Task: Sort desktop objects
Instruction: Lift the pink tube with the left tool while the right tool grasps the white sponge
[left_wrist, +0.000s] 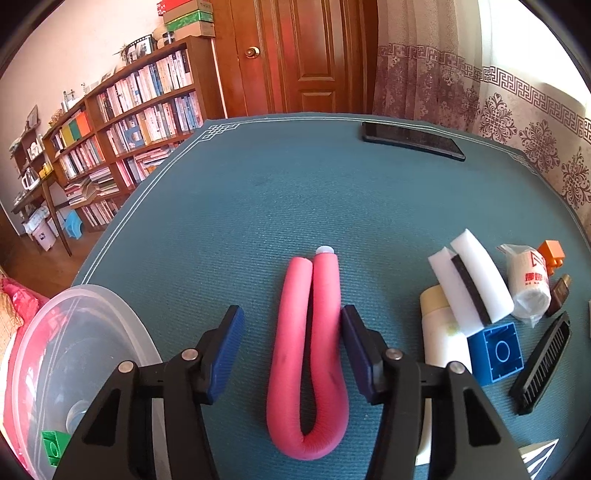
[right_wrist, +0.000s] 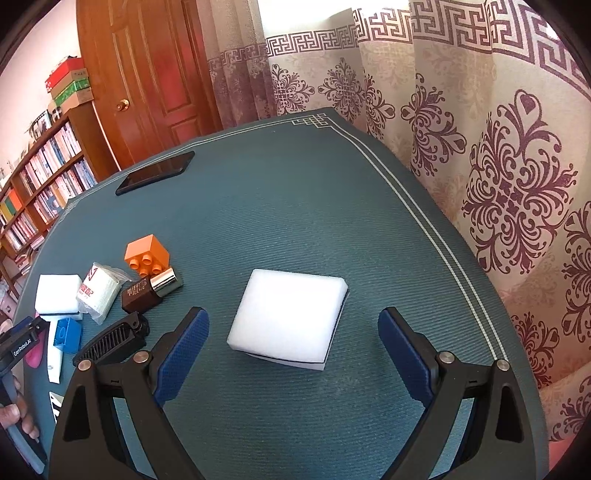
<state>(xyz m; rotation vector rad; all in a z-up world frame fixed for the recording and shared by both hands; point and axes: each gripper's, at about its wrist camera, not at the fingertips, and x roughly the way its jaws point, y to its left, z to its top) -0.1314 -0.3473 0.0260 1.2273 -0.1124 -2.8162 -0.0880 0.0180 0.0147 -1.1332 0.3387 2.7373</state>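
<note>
My left gripper (left_wrist: 291, 347) jaws gape around the folded pink tube (left_wrist: 308, 354); I should centre, then close across both limbs. My right gripper (right_wrist: 293, 354) jaws, also apart, frame the sponge (right_wrist: 288, 317) at 12 o'clock. Only the left view shows the tub (left_wrist: 92, 332) at 9 o'clock.

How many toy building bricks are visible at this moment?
3. A green brick in the clear bowl, a blue brick beside the black comb, an orange brick next to the white packet. Others may be hidden.
</note>
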